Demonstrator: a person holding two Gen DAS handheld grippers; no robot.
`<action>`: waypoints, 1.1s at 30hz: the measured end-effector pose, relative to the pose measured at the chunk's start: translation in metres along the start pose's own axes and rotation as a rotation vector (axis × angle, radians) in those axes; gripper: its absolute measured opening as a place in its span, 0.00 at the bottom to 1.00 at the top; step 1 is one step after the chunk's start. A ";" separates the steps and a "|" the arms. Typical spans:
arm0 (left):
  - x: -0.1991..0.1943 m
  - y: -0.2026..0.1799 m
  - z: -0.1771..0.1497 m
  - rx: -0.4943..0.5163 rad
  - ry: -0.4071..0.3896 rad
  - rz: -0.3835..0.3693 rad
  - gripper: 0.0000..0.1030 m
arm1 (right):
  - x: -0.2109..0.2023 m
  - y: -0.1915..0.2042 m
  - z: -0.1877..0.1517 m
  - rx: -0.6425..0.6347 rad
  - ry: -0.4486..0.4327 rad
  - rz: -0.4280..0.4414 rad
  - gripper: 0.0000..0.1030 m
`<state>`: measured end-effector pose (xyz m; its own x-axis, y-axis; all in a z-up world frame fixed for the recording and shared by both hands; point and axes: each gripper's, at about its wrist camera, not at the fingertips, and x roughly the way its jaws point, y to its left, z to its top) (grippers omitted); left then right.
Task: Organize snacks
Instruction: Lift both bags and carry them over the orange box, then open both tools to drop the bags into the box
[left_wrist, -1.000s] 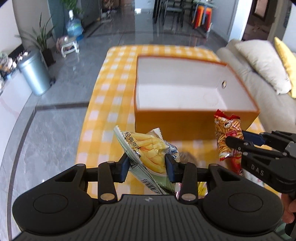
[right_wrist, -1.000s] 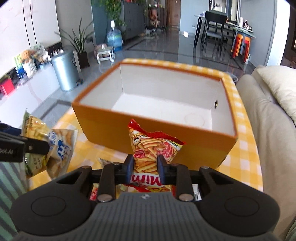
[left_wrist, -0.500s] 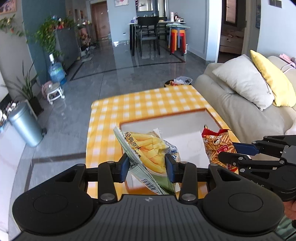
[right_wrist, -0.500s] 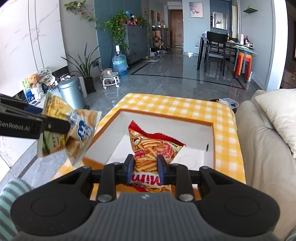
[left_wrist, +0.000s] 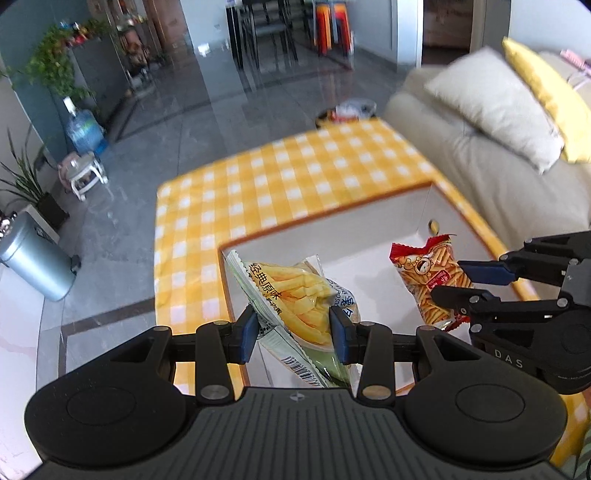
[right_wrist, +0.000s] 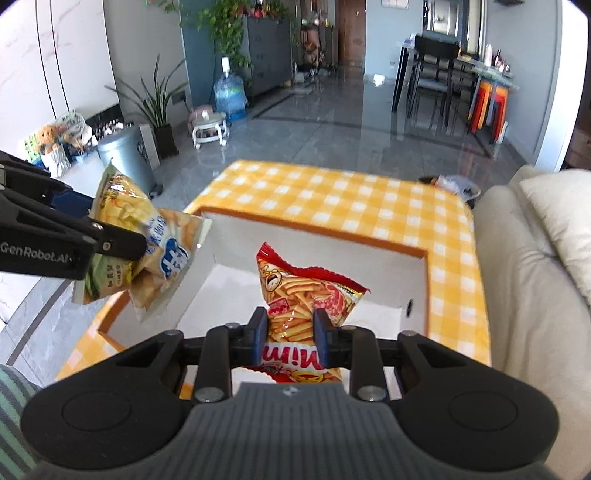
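My left gripper (left_wrist: 293, 328) is shut on a green-and-yellow fries packet (left_wrist: 295, 299) with a second blue-printed packet (left_wrist: 345, 301) pinched beside it. It holds them above the left side of the orange box (left_wrist: 332, 230) with a white inside. My right gripper (right_wrist: 290, 330) is shut on a red Mimi stick-snack packet (right_wrist: 303, 295), held above the box (right_wrist: 417, 254). The right gripper shows in the left wrist view (left_wrist: 469, 282) with the red packet (left_wrist: 428, 275). The left gripper's fingers (right_wrist: 118, 242) and its packets (right_wrist: 147, 240) show at the left of the right wrist view.
The box sits on a table with a yellow checked cloth (left_wrist: 295, 177). A beige sofa (left_wrist: 517, 173) with cushions runs along the right. A grey bin (left_wrist: 33, 258) and plants stand on the floor at the left.
Both grippers have risen from in front of the box and moved forward over it, each still holding its packets. The view now looks down into the box.
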<state>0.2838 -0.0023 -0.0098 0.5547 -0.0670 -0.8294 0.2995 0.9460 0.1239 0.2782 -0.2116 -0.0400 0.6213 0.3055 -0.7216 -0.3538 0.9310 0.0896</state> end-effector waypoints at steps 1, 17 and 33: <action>0.008 0.000 0.001 0.013 0.026 0.002 0.44 | 0.009 -0.002 0.001 0.007 0.023 0.006 0.23; 0.088 -0.020 0.002 0.208 0.284 0.033 0.45 | 0.102 -0.024 -0.013 0.142 0.310 0.175 0.23; 0.113 -0.024 -0.011 0.262 0.358 0.066 0.46 | 0.121 -0.014 -0.022 0.169 0.377 0.210 0.24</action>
<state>0.3309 -0.0292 -0.1121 0.2892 0.1485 -0.9457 0.4848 0.8291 0.2785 0.3435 -0.1922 -0.1438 0.2402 0.4260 -0.8723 -0.3065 0.8859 0.3482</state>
